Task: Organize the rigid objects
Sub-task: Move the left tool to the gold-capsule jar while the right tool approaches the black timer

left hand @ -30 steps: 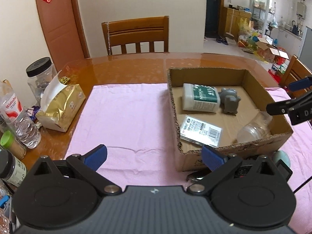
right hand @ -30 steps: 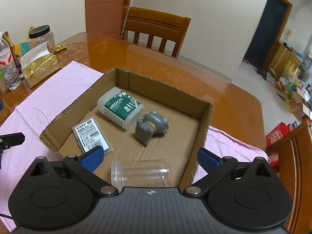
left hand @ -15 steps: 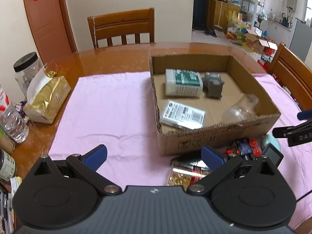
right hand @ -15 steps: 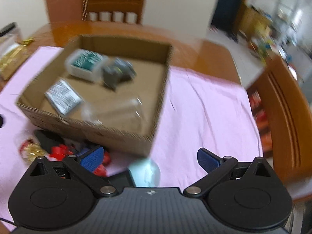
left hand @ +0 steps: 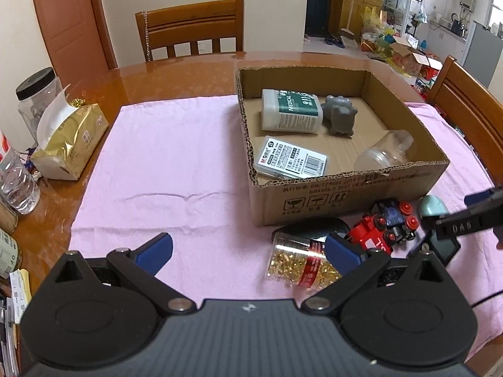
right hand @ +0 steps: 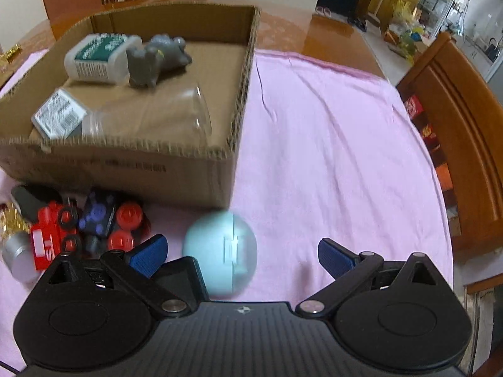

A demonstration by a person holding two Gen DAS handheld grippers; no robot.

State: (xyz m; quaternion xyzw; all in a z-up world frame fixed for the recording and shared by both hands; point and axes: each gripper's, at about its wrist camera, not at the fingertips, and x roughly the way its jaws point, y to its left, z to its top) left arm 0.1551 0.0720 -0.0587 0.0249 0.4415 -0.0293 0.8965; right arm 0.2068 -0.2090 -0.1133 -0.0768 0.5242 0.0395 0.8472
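A home dining room: a glossy wooden table (left hand: 176, 78) with matching chairs (left hand: 191, 28), a pink cloth (left hand: 163, 163), and a cluttered kitchen (left hand: 440, 28) beyond.

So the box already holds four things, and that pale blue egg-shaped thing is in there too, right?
Not quite. The pale blue egg lies outside the cardboard box, on the pink cloth by its near corner, as the right wrist view shows. The box does hold four things.

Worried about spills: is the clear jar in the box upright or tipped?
Tipped: the clear jar lies on its side on the cardboard box floor.
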